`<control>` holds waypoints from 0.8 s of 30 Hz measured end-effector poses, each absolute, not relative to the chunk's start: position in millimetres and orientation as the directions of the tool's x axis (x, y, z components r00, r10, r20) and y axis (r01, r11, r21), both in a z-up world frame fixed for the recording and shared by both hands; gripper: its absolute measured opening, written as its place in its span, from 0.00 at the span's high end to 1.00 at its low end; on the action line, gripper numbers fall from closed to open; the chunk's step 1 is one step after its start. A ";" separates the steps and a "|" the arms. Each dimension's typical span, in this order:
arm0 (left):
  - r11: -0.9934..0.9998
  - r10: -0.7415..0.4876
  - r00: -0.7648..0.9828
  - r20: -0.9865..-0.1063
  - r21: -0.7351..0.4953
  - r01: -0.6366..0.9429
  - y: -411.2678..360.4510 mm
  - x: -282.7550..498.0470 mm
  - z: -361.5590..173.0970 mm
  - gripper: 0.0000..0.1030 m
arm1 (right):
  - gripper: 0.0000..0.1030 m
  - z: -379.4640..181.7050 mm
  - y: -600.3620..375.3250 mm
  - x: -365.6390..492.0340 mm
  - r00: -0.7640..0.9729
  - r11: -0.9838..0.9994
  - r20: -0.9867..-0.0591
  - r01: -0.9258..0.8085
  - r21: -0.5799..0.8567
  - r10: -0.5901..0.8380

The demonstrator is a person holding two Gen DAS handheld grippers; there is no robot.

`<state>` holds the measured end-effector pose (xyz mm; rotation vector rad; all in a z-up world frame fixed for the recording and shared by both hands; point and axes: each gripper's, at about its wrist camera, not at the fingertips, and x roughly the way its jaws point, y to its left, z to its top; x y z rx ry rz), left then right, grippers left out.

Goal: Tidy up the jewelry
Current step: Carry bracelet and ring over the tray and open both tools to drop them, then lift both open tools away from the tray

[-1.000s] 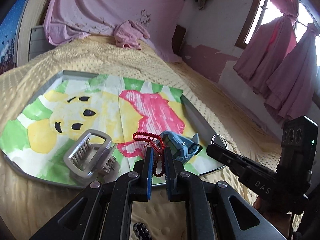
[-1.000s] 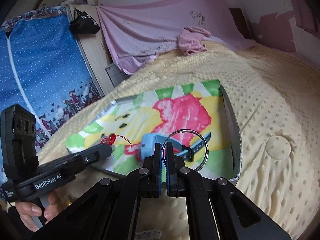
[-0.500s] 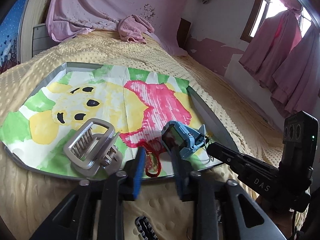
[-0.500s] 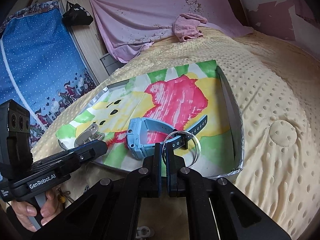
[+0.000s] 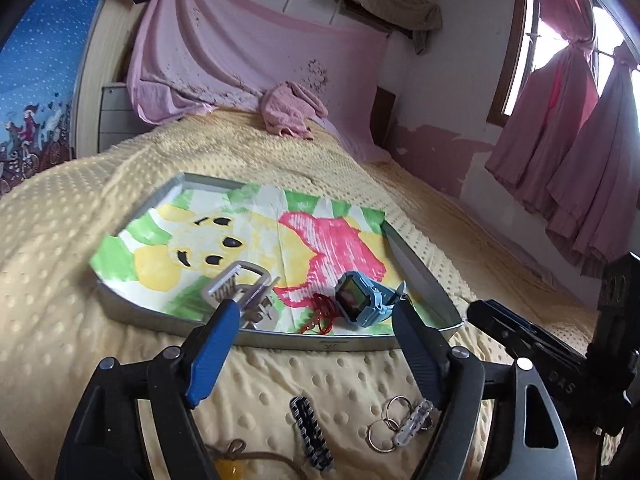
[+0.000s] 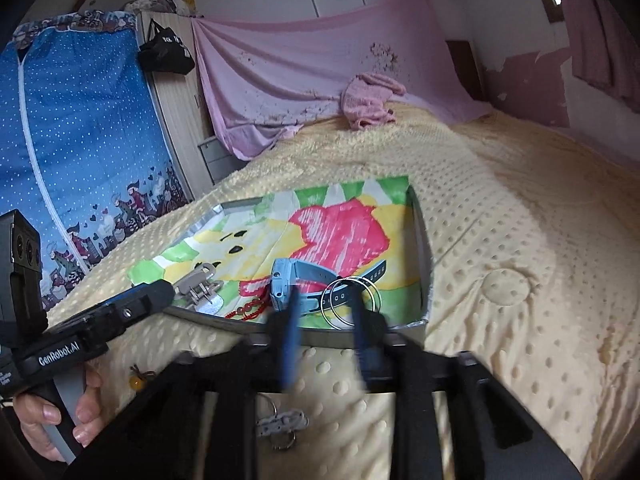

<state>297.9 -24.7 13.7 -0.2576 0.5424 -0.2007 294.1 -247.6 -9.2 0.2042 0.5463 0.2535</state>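
Both claws had opened and backed off the tray since a second ago, when each was pinched on a piece. My left claw (image 5: 316, 344) stood wide apart and empty, above the bed just short of the tray's near rim. My right claw (image 6: 326, 320) was parted too, holding nothing, its blurred tips in front of the wire hoop (image 6: 350, 302) now lying in the tray (image 5: 356, 342).

Just past the left claw, the red cord bracelet (image 5: 320, 318) lay heaped against the blue watch (image 5: 362, 298), and the silver hair clip (image 5: 240, 286) sat to their left. I judged they were grouped at the near edge because that was the shortest reach from the bed. So four pieces sat in the tray: one bracelet, one watch, one clip, one hoop.

Still on the yellow bedspread (image 5: 52, 280), nearer me, I counted one dark beaded band (image 5: 310, 432), one clip with key rings (image 5: 402, 428) and one brown cord with a yellow bead (image 5: 234, 462). Those three looked to be what remained.
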 end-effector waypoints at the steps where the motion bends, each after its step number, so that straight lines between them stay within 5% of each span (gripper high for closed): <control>1: 0.951 -0.245 0.846 -0.474 -0.288 0.113 -22.8 292.2 16.0 0.18 | 0.56 -5.1 -249.1 286.2 0.838 0.952 -0.467 -0.180 0.249 0.281; 5: 0.956 -0.216 0.873 -0.436 -0.275 0.099 -16.7 270.8 22.9 0.05 | 0.49 5.8 -250.9 262.9 0.864 0.956 -0.429 -0.176 0.234 0.264; 12: 0.967 -0.175 0.915 -0.364 -0.238 0.090 -5.6 227.8 32.5 0.00 | 0.09 23.1 -248.6 217.0 0.915 0.963 -0.332 -0.168 0.209 0.231; 24: 0.977 -0.117 0.930 -0.347 -0.206 0.047 16.9 172.0 27.6 0.00 | 0.01 42.0 -229.8 149.1 0.946 0.974 -0.248 -0.181 0.137 0.211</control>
